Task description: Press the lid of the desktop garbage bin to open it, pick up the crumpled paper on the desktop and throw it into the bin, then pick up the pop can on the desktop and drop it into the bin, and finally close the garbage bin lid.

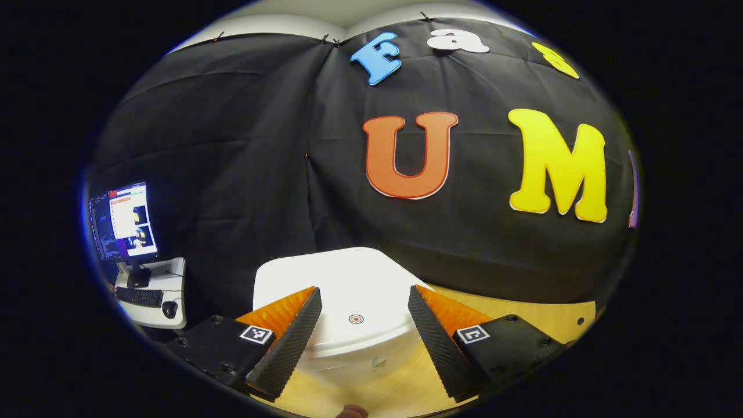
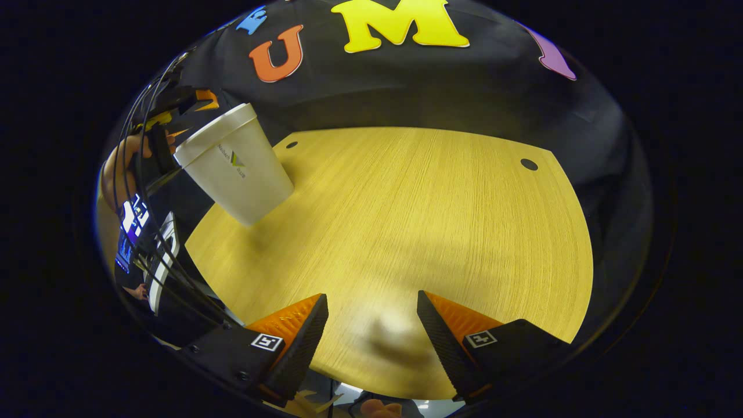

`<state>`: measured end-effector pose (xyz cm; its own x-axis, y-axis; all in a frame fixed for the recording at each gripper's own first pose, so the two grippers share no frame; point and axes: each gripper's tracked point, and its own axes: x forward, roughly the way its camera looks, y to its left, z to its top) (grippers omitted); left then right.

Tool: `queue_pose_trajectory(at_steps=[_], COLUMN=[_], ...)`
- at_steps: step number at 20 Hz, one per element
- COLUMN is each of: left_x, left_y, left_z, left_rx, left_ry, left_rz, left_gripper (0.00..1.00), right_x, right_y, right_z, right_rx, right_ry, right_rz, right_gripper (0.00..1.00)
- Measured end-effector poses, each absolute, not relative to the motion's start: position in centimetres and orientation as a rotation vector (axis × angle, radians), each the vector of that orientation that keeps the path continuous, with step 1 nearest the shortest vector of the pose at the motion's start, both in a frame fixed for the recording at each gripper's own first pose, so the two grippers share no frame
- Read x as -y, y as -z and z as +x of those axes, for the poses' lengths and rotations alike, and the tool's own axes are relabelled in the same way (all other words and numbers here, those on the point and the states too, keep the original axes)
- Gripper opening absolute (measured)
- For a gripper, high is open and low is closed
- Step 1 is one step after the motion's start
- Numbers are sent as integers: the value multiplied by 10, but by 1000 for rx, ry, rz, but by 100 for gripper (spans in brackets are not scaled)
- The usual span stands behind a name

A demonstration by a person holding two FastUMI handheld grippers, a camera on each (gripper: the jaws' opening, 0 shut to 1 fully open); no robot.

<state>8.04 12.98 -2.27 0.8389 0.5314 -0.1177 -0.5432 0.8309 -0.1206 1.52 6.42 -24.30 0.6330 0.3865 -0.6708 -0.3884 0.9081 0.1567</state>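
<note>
The black cloth wall (image 1: 244,145) hangs behind everything, creased and pinned along its top edge, with a strip of pale ceiling (image 1: 302,17) above it. In front of it lies my wooden table (image 2: 418,220), light yellow with a fine grain running toward the cloth, two small dark holes near its far edge (one toward each far corner), and a soft shadow on the near part between my right fingers.

Off to the left in the left gripper view stands a small white side desk (image 1: 177,290), well apart from the table. It carries a lit monitor (image 1: 123,220), a dark keyboard (image 1: 138,296) and a mouse (image 1: 169,309).

The white bin (image 1: 348,302) sits on the table near its left far corner. In the left gripper view it is just ahead of me, its lid (image 1: 342,284) down and flat, with a small round ring mark on top. In the right gripper view the bin (image 2: 235,165) stands well to the left, its label facing the table.

My left gripper (image 1: 364,331) is spread wide, fingers either side of the bin's front in the picture and above its lid, pinching nothing. My right gripper (image 2: 371,337) is likewise spread, over bare wood. In the right gripper view my other hand (image 2: 119,168) shows behind the bin, cables trailing down.
</note>
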Motion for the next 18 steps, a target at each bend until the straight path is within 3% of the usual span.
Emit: queue_pose_trajectory(at_steps=[8, 14, 18], left_x=[-53, 12, 18], left_y=[4, 40, 65], left_z=[67, 48, 37], left_rx=[-55, -95, -142], left_ry=[-296, -50, 2], left_rz=[-57, 38, 48], left_gripper=[99, 96, 96], right_x=[-53, -7, -3], right_y=[168, 120, 88], right_z=[36, 29, 14], right_rx=[-568, -399, -274], right_ry=[-332, -166, -132], right_rz=[108, 241, 256], right_gripper=[97, 97, 97])
